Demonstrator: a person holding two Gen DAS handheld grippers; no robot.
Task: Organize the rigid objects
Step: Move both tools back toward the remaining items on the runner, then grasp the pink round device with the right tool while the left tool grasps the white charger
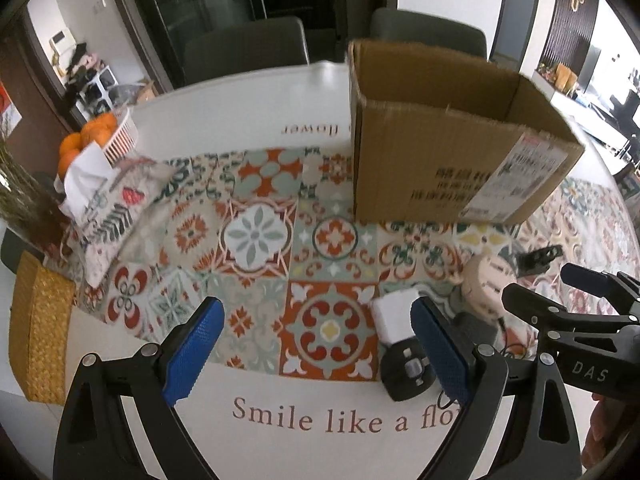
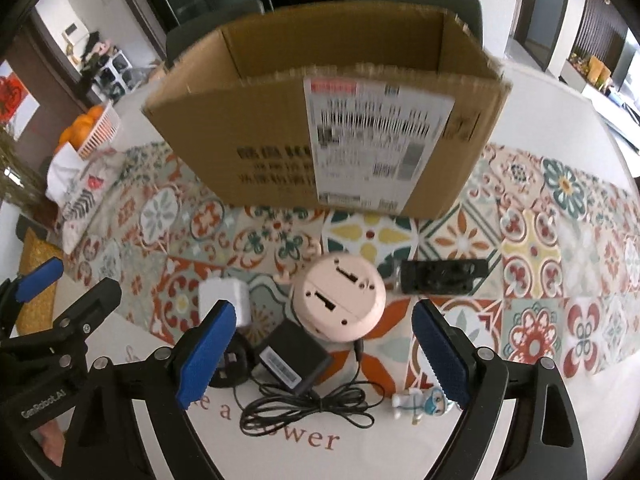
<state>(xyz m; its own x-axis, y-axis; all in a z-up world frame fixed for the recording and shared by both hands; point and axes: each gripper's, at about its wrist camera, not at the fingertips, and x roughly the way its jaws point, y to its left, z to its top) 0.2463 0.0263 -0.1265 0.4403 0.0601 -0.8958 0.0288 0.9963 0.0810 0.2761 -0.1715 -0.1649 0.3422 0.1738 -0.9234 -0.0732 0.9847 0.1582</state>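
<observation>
Hovering with fingers apart and empty, both the left gripper [image 1: 316,354] and right gripper [image 2: 324,354] face the pink round gadget [image 2: 340,300] on the desk before the cardboard box [image 2: 320,120], likely awaiting a first grasp.

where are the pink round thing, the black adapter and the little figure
pink round thing [image 2: 340,300], right wrist view, middle of its flat underside
black adapter [image 2: 294,360], right wrist view, centre of its top face
little figure [image 2: 420,400], right wrist view, on its body

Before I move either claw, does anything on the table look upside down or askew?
Yes. The pink round device lies with its slotted underside facing up, and the small figurine lies flat on its side near the table's edge.
</observation>
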